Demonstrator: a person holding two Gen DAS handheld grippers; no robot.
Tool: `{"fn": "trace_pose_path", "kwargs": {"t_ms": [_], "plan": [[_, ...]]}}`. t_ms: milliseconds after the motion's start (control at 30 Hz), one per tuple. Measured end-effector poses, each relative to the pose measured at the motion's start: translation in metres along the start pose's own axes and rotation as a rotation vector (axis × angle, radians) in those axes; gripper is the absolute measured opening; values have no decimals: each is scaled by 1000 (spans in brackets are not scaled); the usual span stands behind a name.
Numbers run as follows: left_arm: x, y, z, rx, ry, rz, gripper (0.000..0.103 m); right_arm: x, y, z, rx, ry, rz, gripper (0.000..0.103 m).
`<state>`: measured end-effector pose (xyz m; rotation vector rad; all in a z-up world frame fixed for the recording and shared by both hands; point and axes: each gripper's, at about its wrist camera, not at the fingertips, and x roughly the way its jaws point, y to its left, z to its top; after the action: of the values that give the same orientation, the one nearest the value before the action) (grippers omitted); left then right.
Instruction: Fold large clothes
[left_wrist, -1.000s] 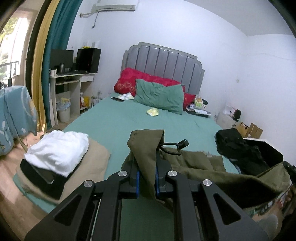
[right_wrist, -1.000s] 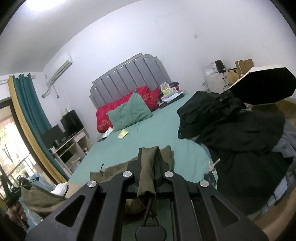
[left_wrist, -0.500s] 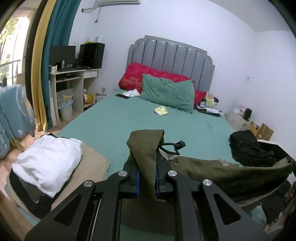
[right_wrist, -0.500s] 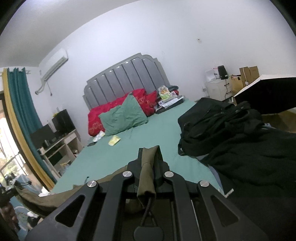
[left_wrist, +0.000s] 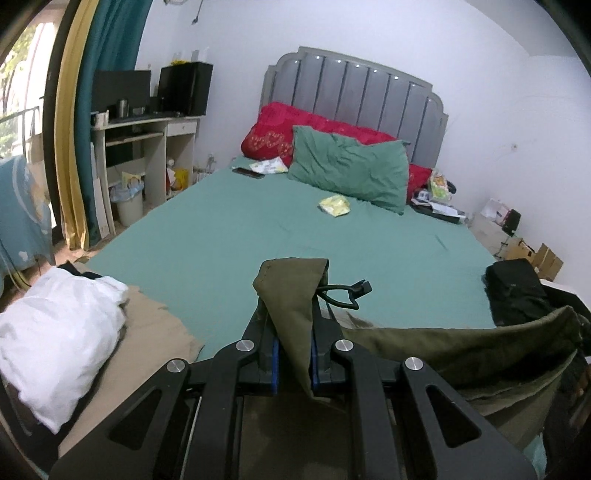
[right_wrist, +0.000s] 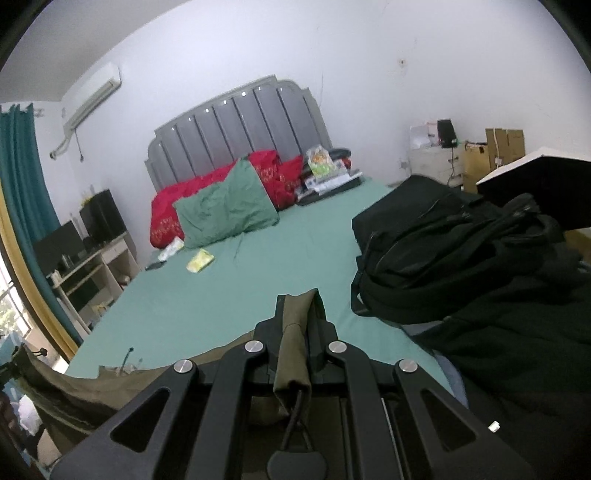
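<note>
An olive green garment (left_wrist: 454, 350) is stretched in the air above the foot of a bed with a green sheet (left_wrist: 258, 229). My left gripper (left_wrist: 293, 314) is shut on one corner of it; a black cord loop (left_wrist: 343, 291) sticks out beside the fingers. My right gripper (right_wrist: 297, 325) is shut on the other corner of the olive garment (right_wrist: 147, 380), which runs off to the left in that view. A black cord with a toggle (right_wrist: 297, 458) hangs below the right gripper.
A pile of white and tan clothes (left_wrist: 62, 332) lies at the bed's near left corner. A black backpack (right_wrist: 454, 254) and dark clothes lie on the right side. Pillows (left_wrist: 347, 173), a yellow packet (left_wrist: 334, 205) and a phone lie near the headboard. A desk (left_wrist: 144, 140) stands left.
Both grippers have moved up and toward the bed with the garment held between them. The garment now hangs more taut. Both grips are unchanged.
</note>
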<state>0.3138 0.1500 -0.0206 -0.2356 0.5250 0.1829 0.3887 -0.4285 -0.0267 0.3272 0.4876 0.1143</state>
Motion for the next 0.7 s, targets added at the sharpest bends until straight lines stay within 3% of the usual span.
{"fn": "trace_pose_path", "kwargs": {"t_ms": [200,333,533,567,633,667,700], "plan": [[72,1,0,-36,68,40,13,65,2,-1,-28,76,-26,6],[110,-4,-4,-24,109,62,13,95,-2,-21,-8,136,-104,6],[166,8,-15,-89,230,67,16,131,-17,-31,22,248,-105,18],[174,12,-15,-104,257,49,22,137,-18,-31,22,266,-96,23],[180,18,-14,-121,271,10,37,141,-18,-30,5,268,-91,49],[178,21,-11,-119,262,-1,49,139,-17,-29,-12,250,-97,84],[175,22,-10,-114,253,-12,57,134,-17,-26,-27,222,-95,102]]}}
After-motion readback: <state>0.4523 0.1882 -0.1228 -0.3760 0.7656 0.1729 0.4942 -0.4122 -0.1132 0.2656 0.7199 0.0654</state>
